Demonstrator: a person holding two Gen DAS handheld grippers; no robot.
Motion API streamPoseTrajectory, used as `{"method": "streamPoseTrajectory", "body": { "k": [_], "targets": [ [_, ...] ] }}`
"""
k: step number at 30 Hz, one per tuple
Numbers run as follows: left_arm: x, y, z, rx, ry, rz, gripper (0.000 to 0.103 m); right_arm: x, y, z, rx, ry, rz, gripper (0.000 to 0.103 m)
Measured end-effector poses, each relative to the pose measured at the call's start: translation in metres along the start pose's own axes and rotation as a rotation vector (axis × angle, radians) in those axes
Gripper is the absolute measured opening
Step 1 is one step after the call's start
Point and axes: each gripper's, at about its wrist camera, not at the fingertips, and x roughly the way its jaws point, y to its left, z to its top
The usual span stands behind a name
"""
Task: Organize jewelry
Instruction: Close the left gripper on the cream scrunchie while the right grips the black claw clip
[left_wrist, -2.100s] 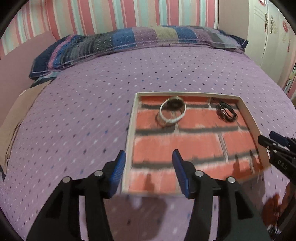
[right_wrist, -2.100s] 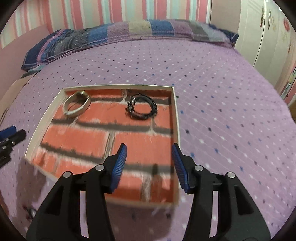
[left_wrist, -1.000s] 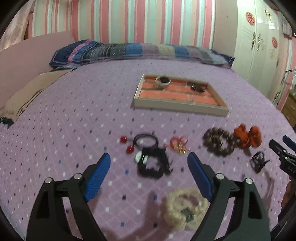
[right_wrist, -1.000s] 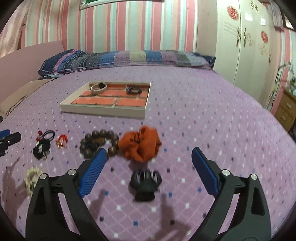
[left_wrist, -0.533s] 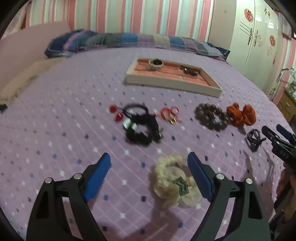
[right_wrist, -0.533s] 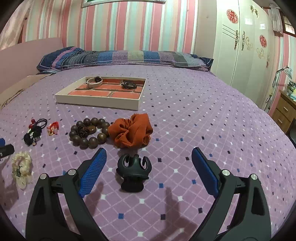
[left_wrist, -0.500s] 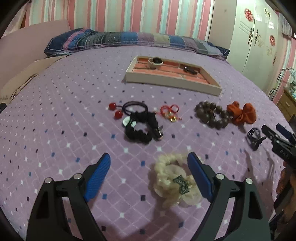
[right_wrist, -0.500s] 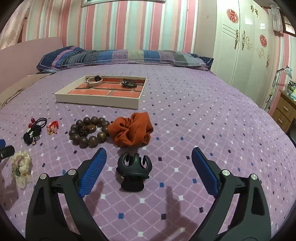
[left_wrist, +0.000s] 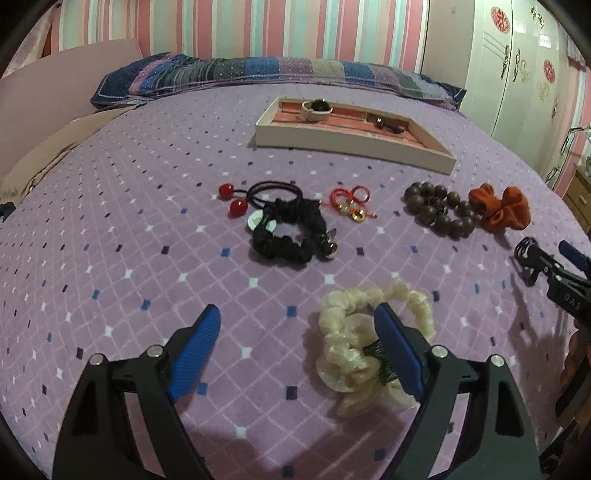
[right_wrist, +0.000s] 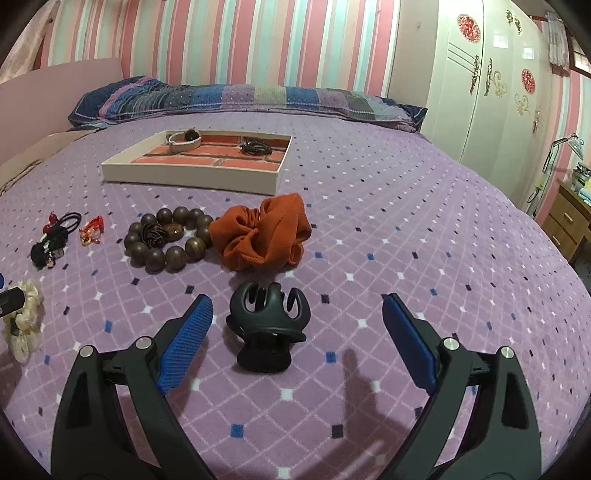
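Observation:
My left gripper (left_wrist: 297, 349) is open and empty low over the purple bed; its right finger overlaps a cream scrunchie (left_wrist: 354, 332). Beyond lie a black scrunchie (left_wrist: 286, 236), a black hair tie with red beads (left_wrist: 255, 194), a red charm (left_wrist: 351, 203), a wooden bead bracelet (left_wrist: 437, 214) and an orange scrunchie (left_wrist: 500, 212). My right gripper (right_wrist: 297, 338) is open and empty, its fingers on either side of a black claw clip (right_wrist: 267, 321). The brick-patterned tray (right_wrist: 192, 171) holds a white bangle (right_wrist: 183, 140) and a dark bracelet (right_wrist: 255, 146).
A striped pillow (right_wrist: 240, 98) lies along the headboard wall. A white wardrobe (right_wrist: 491, 92) and a wooden nightstand (right_wrist: 569, 218) stand to the right of the bed. The right gripper's tip (left_wrist: 554, 273) shows at the left wrist view's right edge.
Both grippers have pulled back from over the tray toward the near side of the bed and opened wider. In the last half second both crept forward and lower over the cream scrunchie and claw clip.

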Motion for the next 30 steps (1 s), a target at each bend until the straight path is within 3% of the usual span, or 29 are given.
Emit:
{"method": "streamPoseTrajectory", "body": {
  "k": [8,18,30],
  "targets": [
    [0.006,-0.001,-0.002,0.02,-0.004,0.008,0.084,0.012,0.0,-0.004,0.011,0.033,-0.011,0.09],
    [0.011,-0.015,-0.002,0.063,-0.004,-0.02,0.083,0.014,0.0,-0.005,0.022,0.046,0.023,0.081],
    [0.013,-0.023,-0.003,0.091,-0.004,-0.045,0.055,0.017,0.002,-0.006,0.023,0.06,0.065,0.063]
  ]
}}
